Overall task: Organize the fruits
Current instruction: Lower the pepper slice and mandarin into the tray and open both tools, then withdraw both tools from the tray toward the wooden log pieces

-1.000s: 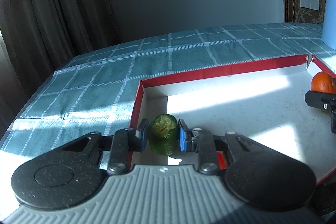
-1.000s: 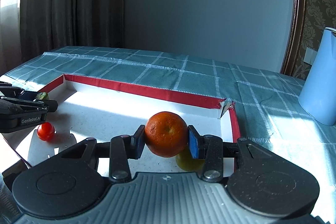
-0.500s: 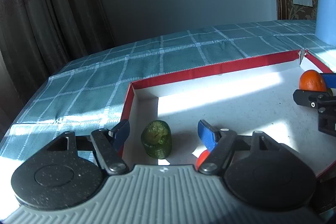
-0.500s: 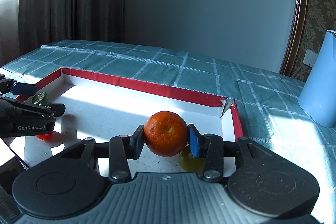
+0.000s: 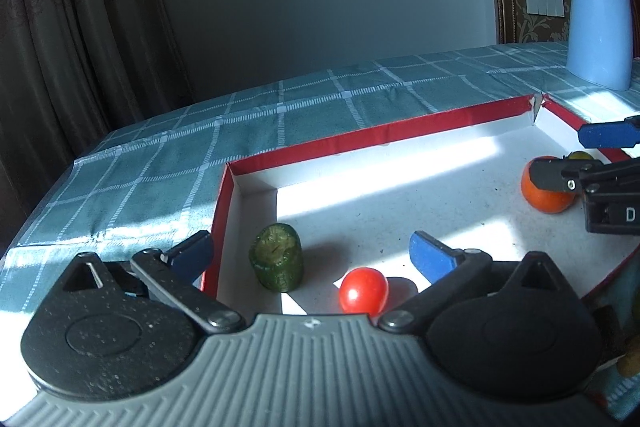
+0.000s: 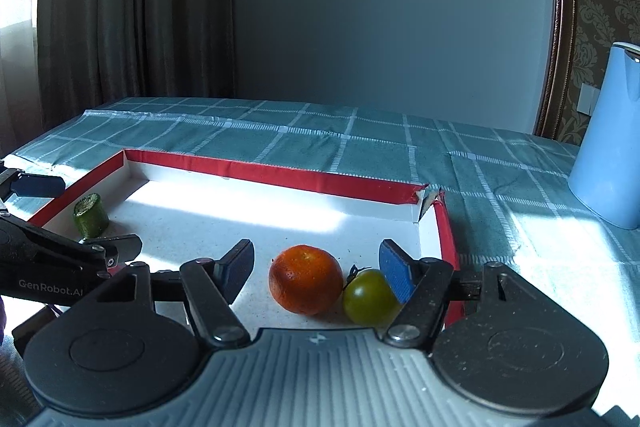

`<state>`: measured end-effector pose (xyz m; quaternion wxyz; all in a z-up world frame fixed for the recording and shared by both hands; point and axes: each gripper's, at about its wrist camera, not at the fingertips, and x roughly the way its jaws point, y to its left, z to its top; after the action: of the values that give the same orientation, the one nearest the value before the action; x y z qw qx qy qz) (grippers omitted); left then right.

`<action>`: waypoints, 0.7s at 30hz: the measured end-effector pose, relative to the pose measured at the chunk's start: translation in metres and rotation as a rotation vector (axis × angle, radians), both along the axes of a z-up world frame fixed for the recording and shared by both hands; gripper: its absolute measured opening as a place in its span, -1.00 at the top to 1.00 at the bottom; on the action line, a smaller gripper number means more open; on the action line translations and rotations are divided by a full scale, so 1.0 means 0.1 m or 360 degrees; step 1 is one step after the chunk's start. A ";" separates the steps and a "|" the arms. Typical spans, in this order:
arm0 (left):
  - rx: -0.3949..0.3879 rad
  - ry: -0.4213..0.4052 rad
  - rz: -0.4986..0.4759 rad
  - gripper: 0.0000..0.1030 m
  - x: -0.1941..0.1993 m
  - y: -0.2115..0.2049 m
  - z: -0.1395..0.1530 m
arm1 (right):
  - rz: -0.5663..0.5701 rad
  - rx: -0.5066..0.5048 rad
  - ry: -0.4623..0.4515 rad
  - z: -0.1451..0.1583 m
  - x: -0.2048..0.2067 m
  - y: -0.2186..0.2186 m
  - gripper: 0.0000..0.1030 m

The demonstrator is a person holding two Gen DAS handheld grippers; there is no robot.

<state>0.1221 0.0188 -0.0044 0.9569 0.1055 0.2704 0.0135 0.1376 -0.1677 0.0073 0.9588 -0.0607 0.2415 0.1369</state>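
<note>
Both claws have just been opening — the left gripper (image 5: 312, 253) gapes wide off the green chunk (image 5: 277, 257), the right gripper (image 6: 317, 267) half-open off the orange (image 6: 305, 279) — so both pieces now sit delivered in the red-rimmed tray (image 6: 256, 169).

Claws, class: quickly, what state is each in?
Left claw: open, just released the green chunk.
Right claw: open, just released the orange.

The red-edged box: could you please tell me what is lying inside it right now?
Inside the red-edged box lie a green cucumber piece, an orange touching a green tomato, and a red tomato. The near edge is covered by the tongs.
</note>
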 end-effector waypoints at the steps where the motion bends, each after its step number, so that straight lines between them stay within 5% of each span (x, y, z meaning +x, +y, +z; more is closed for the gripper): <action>1: 0.0007 -0.0016 0.0003 -1.00 -0.04 0.00 0.01 | -0.0010 0.0020 -0.0014 0.01 -0.04 -0.03 -0.33; 6: -0.0088 0.0015 0.0014 -1.00 -0.15 0.09 0.02 | -0.0056 0.0141 -0.0033 0.06 -0.13 -0.21 -0.52; 21: -0.0263 -0.0060 -0.0050 -1.00 -0.79 0.27 0.08 | -0.0156 0.0290 -0.0015 0.11 -0.29 -0.50 -0.52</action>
<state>0.0428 0.0460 0.0038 0.9673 0.0301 0.2507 -0.0220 0.1090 -0.2176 0.0183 0.9670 0.0381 0.2262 0.1111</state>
